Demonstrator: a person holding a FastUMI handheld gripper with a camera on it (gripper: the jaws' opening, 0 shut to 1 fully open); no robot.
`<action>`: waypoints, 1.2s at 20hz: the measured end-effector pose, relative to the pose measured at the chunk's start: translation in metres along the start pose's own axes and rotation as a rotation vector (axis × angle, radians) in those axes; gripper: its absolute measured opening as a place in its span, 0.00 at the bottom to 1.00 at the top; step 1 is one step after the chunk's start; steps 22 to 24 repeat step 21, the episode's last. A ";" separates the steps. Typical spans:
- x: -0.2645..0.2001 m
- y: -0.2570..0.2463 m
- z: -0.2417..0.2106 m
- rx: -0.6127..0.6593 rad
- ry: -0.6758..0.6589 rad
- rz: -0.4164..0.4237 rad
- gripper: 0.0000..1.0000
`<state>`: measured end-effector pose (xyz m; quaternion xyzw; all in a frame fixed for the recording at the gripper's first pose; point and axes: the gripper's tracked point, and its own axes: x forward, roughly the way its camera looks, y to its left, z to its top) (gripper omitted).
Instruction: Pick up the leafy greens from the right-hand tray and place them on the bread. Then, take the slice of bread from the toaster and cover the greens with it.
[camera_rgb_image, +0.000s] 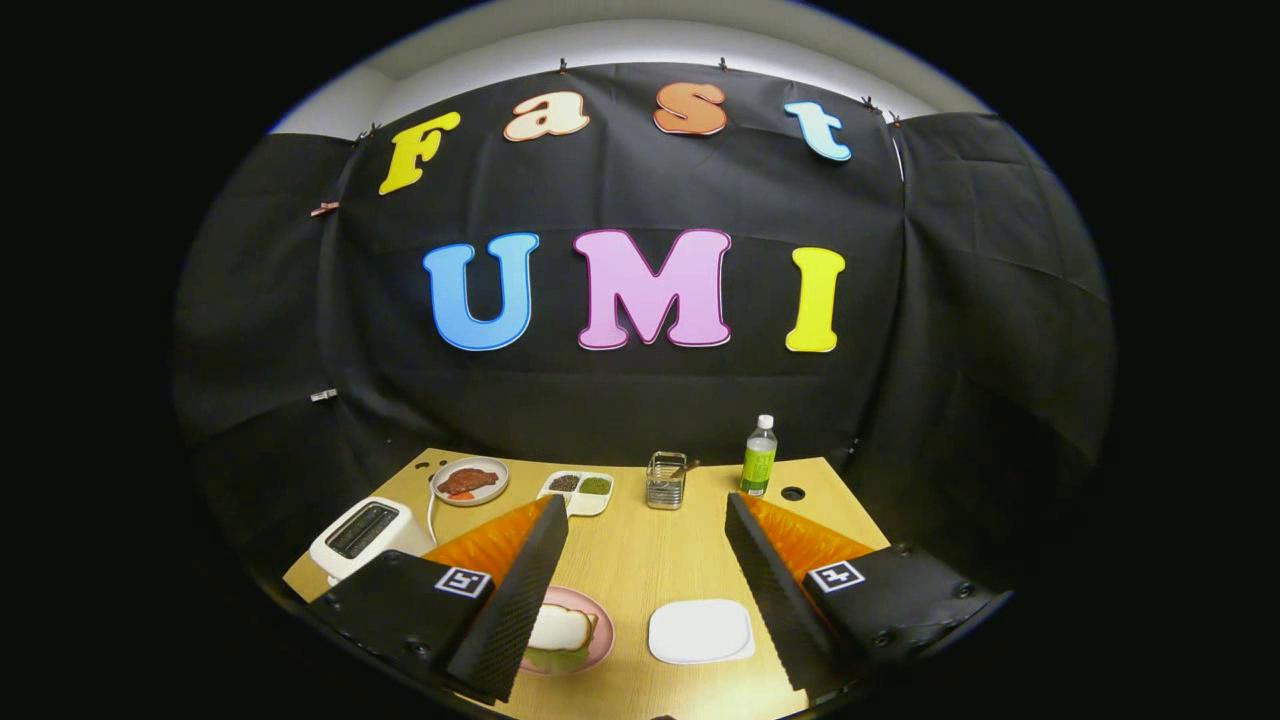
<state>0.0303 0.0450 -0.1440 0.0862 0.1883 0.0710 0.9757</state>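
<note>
My gripper (645, 503) is open and held above the wooden table (640, 560), its fingers wide apart with nothing between them. A pink plate (603, 632) lies partly behind the left finger. On it a slice of bread (560, 628) rests on top of leafy greens (556, 660), whose edge peeks out below the slice. To the plate's right, between the fingers, lies a plain white tray (700, 631). The white toaster (364, 536) stands left of the left finger, and its slot looks dark.
At the back of the table are a grey plate with reddish meat (470, 481), a divided white dish (579, 490) with dark and green fillings, a metal holder (665, 480) and a green-labelled bottle (759, 457). A round hole (793, 493) is near the bottle.
</note>
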 end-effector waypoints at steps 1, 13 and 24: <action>-0.001 0.001 -0.005 0.002 0.009 0.003 0.99; -0.005 0.005 -0.019 0.004 0.046 0.014 0.99; -0.004 0.005 -0.025 0.012 0.063 0.011 0.99</action>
